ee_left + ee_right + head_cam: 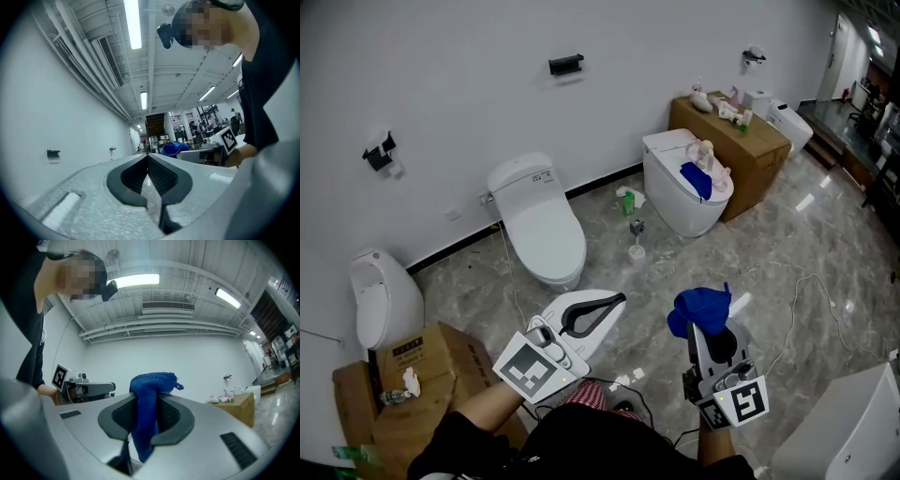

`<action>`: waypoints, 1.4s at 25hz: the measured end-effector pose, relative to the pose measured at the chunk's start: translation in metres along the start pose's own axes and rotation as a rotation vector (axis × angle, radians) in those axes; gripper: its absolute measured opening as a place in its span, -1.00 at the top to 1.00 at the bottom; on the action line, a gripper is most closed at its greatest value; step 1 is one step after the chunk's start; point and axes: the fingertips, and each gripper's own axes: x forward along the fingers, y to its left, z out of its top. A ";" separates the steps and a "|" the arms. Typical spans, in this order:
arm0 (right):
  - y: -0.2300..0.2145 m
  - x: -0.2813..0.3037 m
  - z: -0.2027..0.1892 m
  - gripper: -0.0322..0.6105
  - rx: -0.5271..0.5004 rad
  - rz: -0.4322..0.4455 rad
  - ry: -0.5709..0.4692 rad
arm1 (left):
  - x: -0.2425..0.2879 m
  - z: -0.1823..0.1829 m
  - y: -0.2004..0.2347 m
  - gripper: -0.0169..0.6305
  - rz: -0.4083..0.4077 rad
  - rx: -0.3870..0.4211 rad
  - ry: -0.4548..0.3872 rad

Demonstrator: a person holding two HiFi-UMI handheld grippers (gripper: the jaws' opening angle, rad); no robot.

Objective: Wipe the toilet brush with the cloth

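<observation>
In the head view my right gripper is shut on a bunched blue cloth, which sticks out past its tips. The right gripper view shows the cloth pinched between the jaws and hanging down behind them. My left gripper is shut with nothing in it; in its own view the jaws meet at the tips, with the cloth off to the right. The toilet brush, small, with a white base, stands on the floor between the two toilets, well beyond both grippers.
A white toilet stands against the wall, and a second one to its right bears another blue cloth. A green bottle is near the brush. Cardboard boxes lie at the lower left, and a cable runs over the marble floor.
</observation>
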 end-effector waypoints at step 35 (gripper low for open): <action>-0.061 0.130 -0.018 0.66 -0.039 -0.104 0.015 | 0.085 -0.026 0.145 0.95 -0.135 -0.152 -0.073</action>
